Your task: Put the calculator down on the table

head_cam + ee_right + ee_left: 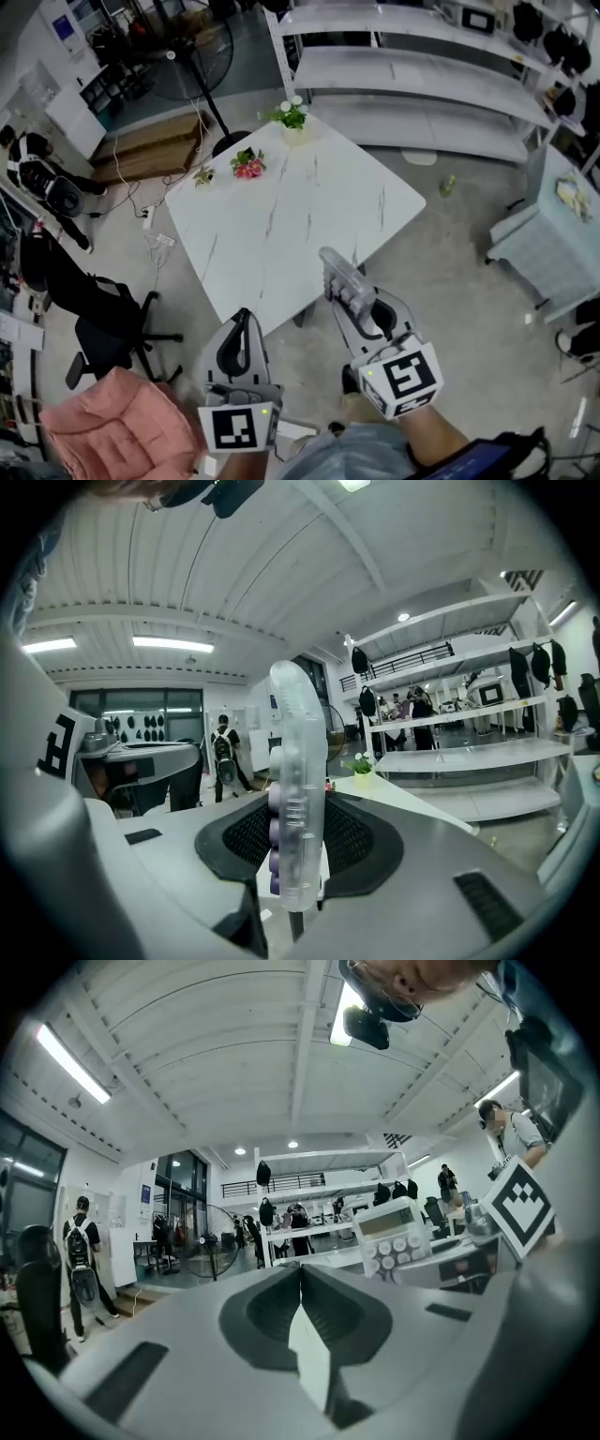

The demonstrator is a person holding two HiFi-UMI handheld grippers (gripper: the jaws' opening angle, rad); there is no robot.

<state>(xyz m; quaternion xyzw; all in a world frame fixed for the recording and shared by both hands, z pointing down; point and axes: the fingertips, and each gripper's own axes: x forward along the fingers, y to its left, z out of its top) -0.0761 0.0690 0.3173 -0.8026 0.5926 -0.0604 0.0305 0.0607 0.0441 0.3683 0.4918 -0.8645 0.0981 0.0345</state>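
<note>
your right gripper [361,307] has its fingers [354,838] clamped on the calculator [298,789]. they grip it near its lower end, so it stands on its thin edge with most of its length sticking up and out past the fingertips. in the head view it hangs in the air at the near edge of the white desk [281,216], not resting on anything. your left gripper [241,339] is beside it with its fingers [270,1312] pressed together on nothing.

the main risk is the hold itself. the case looks smooth and clear, and the long free end gives it leverage, so a quick swing or a knock could make it pivot or slide between the pads.

the second risk is letting go too soon. if you release from this spot, the calculator may catch the desk's edge and drop to the floor, so carry it well over the top first.

it is also on edge. unless you roll your wrist to bring it flat, it will likely topple and slap down, possibly on its keys.

the far corner holds a small flower pot [292,117] and the left edge some pink flowers [247,165]. both are well apart from you, and the bare middle is the safer place.
</note>
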